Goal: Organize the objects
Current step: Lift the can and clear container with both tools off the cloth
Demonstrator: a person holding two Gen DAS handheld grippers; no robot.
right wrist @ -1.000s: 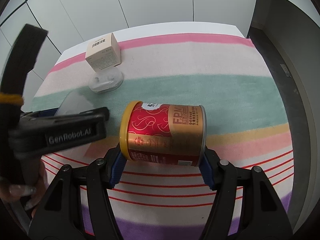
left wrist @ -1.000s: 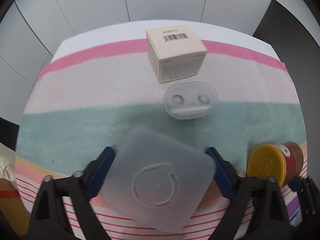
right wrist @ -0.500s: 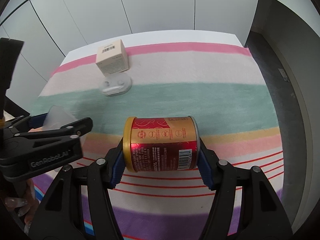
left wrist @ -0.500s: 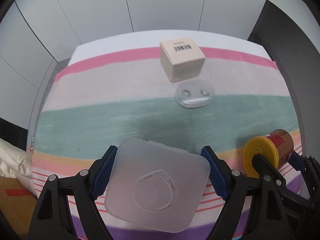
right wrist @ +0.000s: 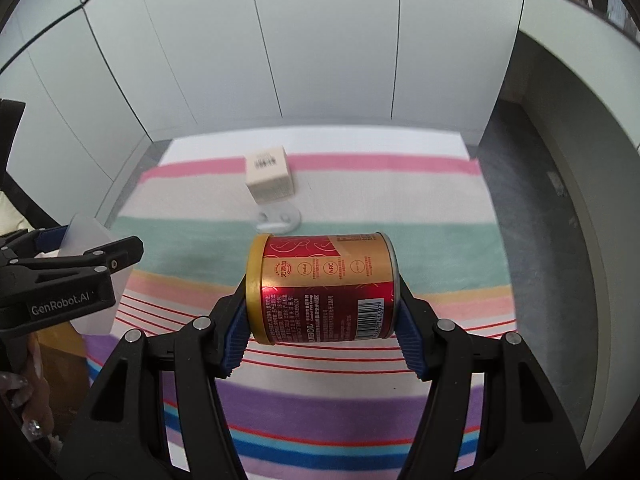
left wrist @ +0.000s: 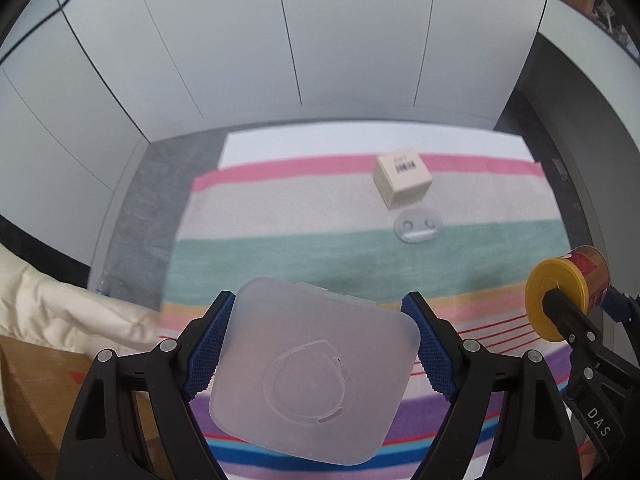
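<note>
Currently both tools loaded and lifted clear of the striped cloth (right wrist: 360, 408); left gripper (left wrist: 320, 344) spread wide, blue pads pressed on opposite edges of a frosted square plastic lid (left wrist: 316, 376), flat face toward the lens, lower centre of the left view; right gripper (right wrist: 320, 320) roughly half spread, pads clamped on the two ends of a red-and-gold can (right wrist: 324, 286), centre of the right view; can on its side, long axis running left to right across the frame, yellow cap at the left end, metal rim at the right; same can at the right edge of the left view, cap facing the lens; left tool and lid at the left edge of the right view, just beside the can, not touching; remaining loose items up-frame on the cloth: small beige box (left wrist: 402, 178) with barcode on top, clear oval tray (left wrist: 418, 228) just below it in frame, gap between them too fine to call; both well apart from the held items, above centre in each view; tray nearly straight up-frame from the can, so right tool judged better lined up with that cluster, left tool offset to frame left of it; no bin or drop spot visible in either view, so placement target cannot be told.
</note>
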